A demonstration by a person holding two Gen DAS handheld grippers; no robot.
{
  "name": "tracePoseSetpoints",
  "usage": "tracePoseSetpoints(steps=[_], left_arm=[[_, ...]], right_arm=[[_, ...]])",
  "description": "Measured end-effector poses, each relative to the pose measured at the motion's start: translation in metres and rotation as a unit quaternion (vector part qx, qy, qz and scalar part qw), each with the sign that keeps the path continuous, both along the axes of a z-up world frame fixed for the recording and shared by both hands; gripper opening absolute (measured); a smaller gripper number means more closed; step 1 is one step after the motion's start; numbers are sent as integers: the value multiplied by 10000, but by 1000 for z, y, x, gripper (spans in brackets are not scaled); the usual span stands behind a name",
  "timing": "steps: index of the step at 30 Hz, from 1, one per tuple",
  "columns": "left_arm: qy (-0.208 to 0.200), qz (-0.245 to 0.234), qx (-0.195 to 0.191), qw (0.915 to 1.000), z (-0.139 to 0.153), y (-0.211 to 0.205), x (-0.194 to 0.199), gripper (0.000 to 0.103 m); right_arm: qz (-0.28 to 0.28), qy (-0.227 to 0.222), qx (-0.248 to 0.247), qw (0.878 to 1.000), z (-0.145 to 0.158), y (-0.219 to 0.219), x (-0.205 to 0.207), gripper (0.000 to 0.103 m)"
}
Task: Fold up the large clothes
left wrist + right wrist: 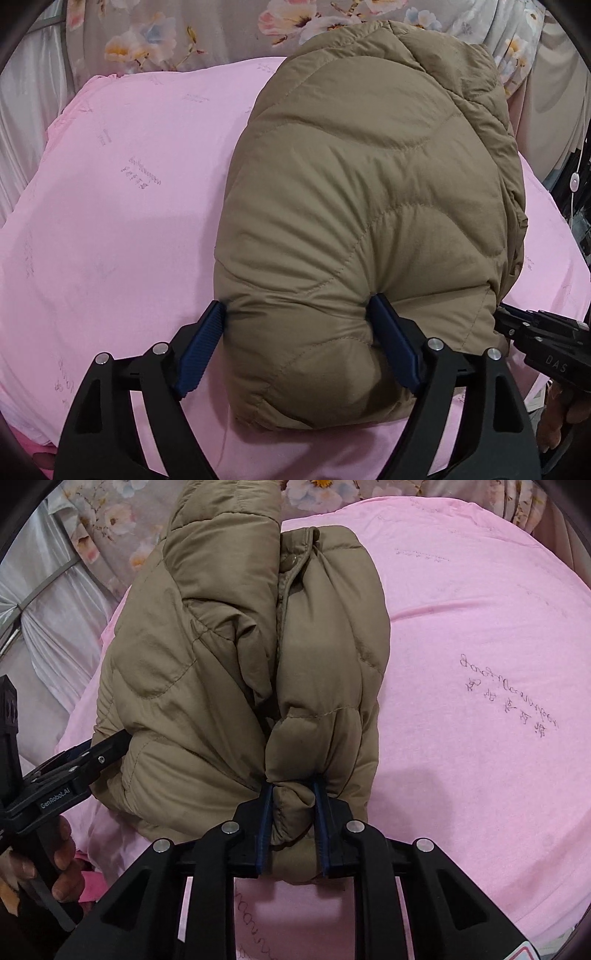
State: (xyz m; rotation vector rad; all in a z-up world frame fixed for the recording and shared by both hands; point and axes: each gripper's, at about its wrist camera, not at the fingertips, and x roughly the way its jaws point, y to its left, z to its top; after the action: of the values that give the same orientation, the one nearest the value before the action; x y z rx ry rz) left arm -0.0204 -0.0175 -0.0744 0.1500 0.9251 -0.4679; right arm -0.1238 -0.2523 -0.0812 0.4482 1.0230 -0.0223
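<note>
A tan quilted puffer jacket (369,192) lies folded in a thick bundle on the pink bed sheet (122,206). My left gripper (299,314) has its jaws wide apart, straddling the bundle's near-left corner, with the padding bulging between the blue pads. My right gripper (293,794) is shut on a pinched fold of the jacket (229,657) at its near edge. The right gripper also shows at the right edge of the left wrist view (535,332), and the left gripper shows at the left of the right wrist view (77,768), pressed against the jacket's side.
The pink sheet (480,627) covers the bed around the jacket. A floral cover (177,33) and pale curtains (26,110) lie beyond the far edge. Dark furniture with a white cord (576,177) stands at the right.
</note>
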Motion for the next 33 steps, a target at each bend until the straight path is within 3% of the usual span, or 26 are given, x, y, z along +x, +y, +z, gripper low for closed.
tracePoseSetpoints(steps=[3, 5, 9, 10, 13, 15, 17, 18, 20, 21, 23, 24, 26, 27, 33], left_arm=[[226, -76, -288, 9993, 15, 12, 5, 75], [42, -26, -444, 9990, 36, 24, 6, 74], [-593, 140, -740, 9954, 93, 36, 22, 74], [-669, 209, -803, 9943, 104, 36, 30, 74], [-860, 429, -952, 9908, 133, 27, 56, 74], [-920, 555, -970, 9895, 142, 20, 72, 74], [-867, 612, -1044, 9888, 147, 11, 87, 74], [-797, 614, -1063, 9892, 147, 6, 94, 74], [-636, 597, -1105, 9900, 145, -2, 101, 74], [-576, 577, -1136, 9902, 144, -5, 104, 74], [-461, 474, -1201, 9906, 142, -14, 108, 74], [-435, 442, -1197, 9909, 141, -20, 109, 74], [-402, 344, -1156, 9919, 137, -35, 109, 74], [-371, 293, -1114, 9927, 135, -43, 112, 74], [-136, 176, -437, 9988, 92, -104, 129, 72]], right_arm=[[-27, -145, -55, 9999, 35, -9, -1, 21], [-109, -688, -129, 9975, 75, -16, -3, 27], [-425, -1734, -11, 9839, 139, -30, 18, 66], [-521, -1861, -29, 9811, 147, -33, 30, 67], [-683, -1965, 326, 9776, 153, -41, 75, 73], [-841, -1674, 751, 9794, 139, -49, 110, 73], [-1042, -1280, 865, 9825, 120, -52, 139, 73], [-1060, -1074, 952, 9840, 109, -51, 148, 72], [-655, -1114, 1718, 9766, 97, -46, 155, 36], [-440, -1485, 2298, 9608, 98, -48, 148, 22], [-309, -2072, 2730, 9389, 101, -58, 125, 14], [-538, -2084, 2449, 9454, 99, -63, 113, 13], [-1046, -1523, 1420, 9725, 86, -65, 106, 12], [-1153, -1268, 997, 9801, 77, -63, 105, 12], [-1176, -811, 21, 9897, 56, -49, 105, 16]])
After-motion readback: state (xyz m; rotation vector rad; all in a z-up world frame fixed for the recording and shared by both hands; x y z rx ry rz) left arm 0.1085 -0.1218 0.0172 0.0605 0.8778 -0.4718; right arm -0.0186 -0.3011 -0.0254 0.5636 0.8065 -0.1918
